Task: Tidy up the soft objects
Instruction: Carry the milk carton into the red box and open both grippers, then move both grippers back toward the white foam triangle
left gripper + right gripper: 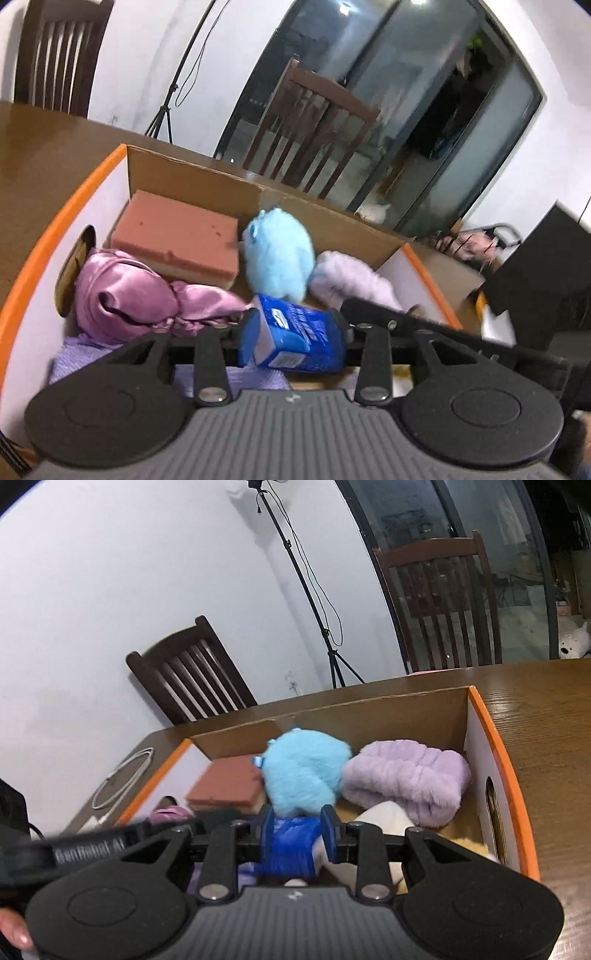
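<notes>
A blue tissue pack (291, 336) hangs over an open cardboard box with an orange rim (55, 236). My left gripper (295, 332) is shut on one end of the pack. My right gripper (299, 834) is shut on the crumpled other end of the pack (291, 845). Inside the box lie a pink sponge block (177, 240), a light blue plush toy (277, 251), a lilac fluffy cloth (406, 779), a pink satin cloth (125, 295), a lavender towel (81, 354) and a cream soft thing (384, 819). The pack hides the box floor beneath it.
The box stands on a brown wooden table (546, 716). Dark wooden chairs (192, 664) stand along the far edge, with a tripod (317, 602) by the wall. A white cable (122, 779) lies on the table left of the box. A black object (546, 266) stands to the box's right.
</notes>
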### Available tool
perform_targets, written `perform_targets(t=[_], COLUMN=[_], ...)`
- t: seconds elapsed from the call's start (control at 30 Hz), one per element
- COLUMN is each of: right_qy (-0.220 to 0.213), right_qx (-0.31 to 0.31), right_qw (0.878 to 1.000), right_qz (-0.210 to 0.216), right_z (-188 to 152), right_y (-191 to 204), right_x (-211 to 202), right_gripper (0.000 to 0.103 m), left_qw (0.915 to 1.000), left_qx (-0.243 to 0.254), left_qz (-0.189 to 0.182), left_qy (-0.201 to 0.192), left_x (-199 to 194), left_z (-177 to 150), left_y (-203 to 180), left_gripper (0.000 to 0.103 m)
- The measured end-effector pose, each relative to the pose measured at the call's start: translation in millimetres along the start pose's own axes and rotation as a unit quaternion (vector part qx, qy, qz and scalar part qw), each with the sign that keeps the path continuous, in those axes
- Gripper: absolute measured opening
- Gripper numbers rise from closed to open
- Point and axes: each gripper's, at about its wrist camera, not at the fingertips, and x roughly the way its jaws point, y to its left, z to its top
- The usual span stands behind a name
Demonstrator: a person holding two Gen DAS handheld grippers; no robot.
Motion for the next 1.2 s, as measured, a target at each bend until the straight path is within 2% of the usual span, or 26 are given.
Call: perform_targets(t=[0.07, 0.1, 0.2, 0.37, 0.43, 0.53, 0.63, 0.73, 0.8, 0.87, 1.0, 1.1, 1.2], right_qy=[0.007, 0.012, 0.001, -0.042, -0.057, -0.075, -0.093, -0.108, -0.112, -0.104, -0.074, -0.056, -0.042], right_qx=[-0.012, -0.032, -0.075, -0.097, -0.108, -0.138, -0.163, -0.177, -0.188, -0.186, -0.153, -0.139, -0.118], right_qw=[1.000, 0.999, 0.997, 0.994, 0.992, 0.987, 0.982, 0.978, 0.975, 0.976, 0.984, 0.987, 0.990], right_qz=[0.008, 0.007, -0.017, -0.017, -0.015, -0.020, -0.026, -0.023, -0.026, -0.047, -0.051, -0.057, -0.060], right_z=[-2, -3, -5, 3, 4, 1, -10, -31, -49, -72, -117, -150, -177], right_y=[3, 8, 18, 28, 33, 46, 58, 68, 72, 72, 66, 65, 61], right_x=[5, 6, 1, -52, -80, -124, -167, -206, -221, -229, -236, -240, -247], right_gripper=[0.028, 0.023, 0.023, 0.025, 0.030, 0.042, 0.050, 0.060, 0.073, 0.073, 0.073, 0.073, 0.073], left_qw=[0.9999, 0.9998, 0.9997, 0.9969, 0.9948, 0.9891, 0.9816, 0.9785, 0.9721, 0.9658, 0.9729, 0.9728, 0.9773], left_qx=[0.014, 0.016, 0.020, 0.065, 0.085, 0.129, 0.164, 0.156, 0.159, 0.164, 0.131, 0.119, 0.111], left_qz=[0.005, 0.006, 0.016, 0.021, 0.026, 0.043, 0.067, 0.086, 0.125, 0.156, 0.158, 0.173, 0.164], left_qy=[-0.007, -0.005, -0.003, -0.040, -0.049, -0.057, -0.073, -0.103, -0.120, -0.127, -0.105, -0.098, -0.076], left_x=[1, 3, -2, -48, -72, -112, -150, -189, -206, -218, -238, -248, -255], left_z=[-1, -2, -4, -2, -5, -18, -39, -66, -88, -113, -154, -180, -196], left_y=[3, 3, 1, -21, -30, -43, -54, -54, -56, -54, -49, -46, -43], left_gripper=[0.040, 0.040, 0.041, 0.045, 0.045, 0.045, 0.051, 0.069, 0.072, 0.073, 0.082, 0.089, 0.089])
